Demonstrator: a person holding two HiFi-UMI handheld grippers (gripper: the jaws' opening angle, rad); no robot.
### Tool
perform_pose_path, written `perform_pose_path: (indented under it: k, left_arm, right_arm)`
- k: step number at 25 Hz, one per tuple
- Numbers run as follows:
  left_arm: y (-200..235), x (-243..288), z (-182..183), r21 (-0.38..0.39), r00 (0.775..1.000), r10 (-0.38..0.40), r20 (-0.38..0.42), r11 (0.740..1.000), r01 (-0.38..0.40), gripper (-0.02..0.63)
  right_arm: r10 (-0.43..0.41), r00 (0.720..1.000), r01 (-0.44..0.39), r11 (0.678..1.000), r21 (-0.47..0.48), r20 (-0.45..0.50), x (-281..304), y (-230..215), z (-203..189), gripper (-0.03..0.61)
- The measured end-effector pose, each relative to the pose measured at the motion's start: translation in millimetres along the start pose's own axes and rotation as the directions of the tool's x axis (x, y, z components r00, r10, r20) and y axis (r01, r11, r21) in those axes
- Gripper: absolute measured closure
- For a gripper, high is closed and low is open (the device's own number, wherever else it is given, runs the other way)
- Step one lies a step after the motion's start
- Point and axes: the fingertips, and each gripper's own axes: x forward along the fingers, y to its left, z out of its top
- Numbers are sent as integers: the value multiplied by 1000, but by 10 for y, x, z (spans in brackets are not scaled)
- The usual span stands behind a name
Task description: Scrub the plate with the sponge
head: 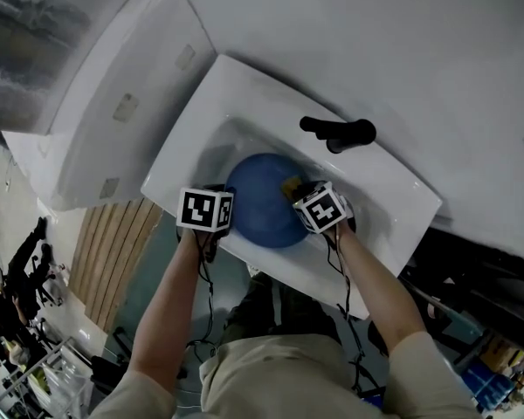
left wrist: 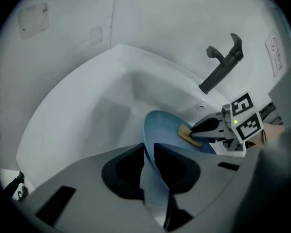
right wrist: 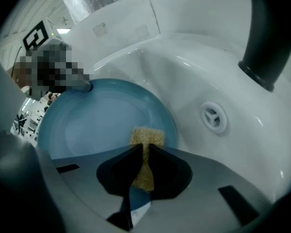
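Note:
A round blue plate point(head: 262, 201) is tilted up inside the white sink point(head: 393, 201). My left gripper point(head: 223, 216) is shut on the plate's left rim; in the left gripper view the rim point(left wrist: 160, 130) runs between the jaws of that gripper point(left wrist: 149, 155). My right gripper point(head: 295, 190) is shut on a yellow sponge point(head: 290, 184). In the right gripper view the sponge point(right wrist: 146, 136) sticks out past the gripper point(right wrist: 145, 157) and rests against the plate's face point(right wrist: 97, 125) near its right edge. The left gripper view shows the sponge point(left wrist: 186, 133) pressed on the plate.
A black faucet point(head: 341, 132) stands on the sink's far rim, above the plate. The drain point(right wrist: 213, 116) lies right of the plate in the basin. A white fixture point(head: 113, 103) stands to the left, wooden slats point(head: 113, 251) below it. The wall is close behind.

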Motion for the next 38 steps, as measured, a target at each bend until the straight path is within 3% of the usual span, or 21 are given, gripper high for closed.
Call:
perform_pose_path:
  k: [7, 11, 15, 19, 27, 32, 35, 38]
  left_arm:
    - [29, -34, 33, -76, 999, -27, 28, 997, 29, 551]
    - [42, -42, 18, -90, 999, -26, 33, 995, 29, 551]
    - [38, -64, 12, -114, 998, -38, 47, 993, 43, 549]
    - [90, -97, 46, -186, 995, -72, 74, 979, 84, 549]
    - [154, -97, 28, -190, 996, -41, 79, 980, 55, 554]
    - [227, -128, 29, -217, 995, -31, 93, 975, 51, 560]
    - [254, -160, 40, -231, 994, -36, 101, 971, 59, 560]
    - [271, -181, 40, -239, 993, -41, 108, 969, 66, 560]
  right_arm:
    - [201, 977, -207, 974, -95, -64, -353, 665, -252, 528]
    - [317, 948, -318, 938, -137, -27, -420, 1141, -118, 528]
    - [347, 936, -335, 928, -162, 53, -328, 1322, 189, 526]
    - [294, 949, -276, 949, -150, 113, -118, 1211, 546, 526]
    - [114, 968, -95, 991, -93, 224, 294, 635, 1007, 528]
    - [-38, 991, 57, 988, -145, 131, 395, 212, 806, 531]
    - [-64, 997, 71, 977, -200, 44, 297, 89, 522, 531]
    - [-40, 999, 32, 958, -285, -21, 86, 159, 234, 529]
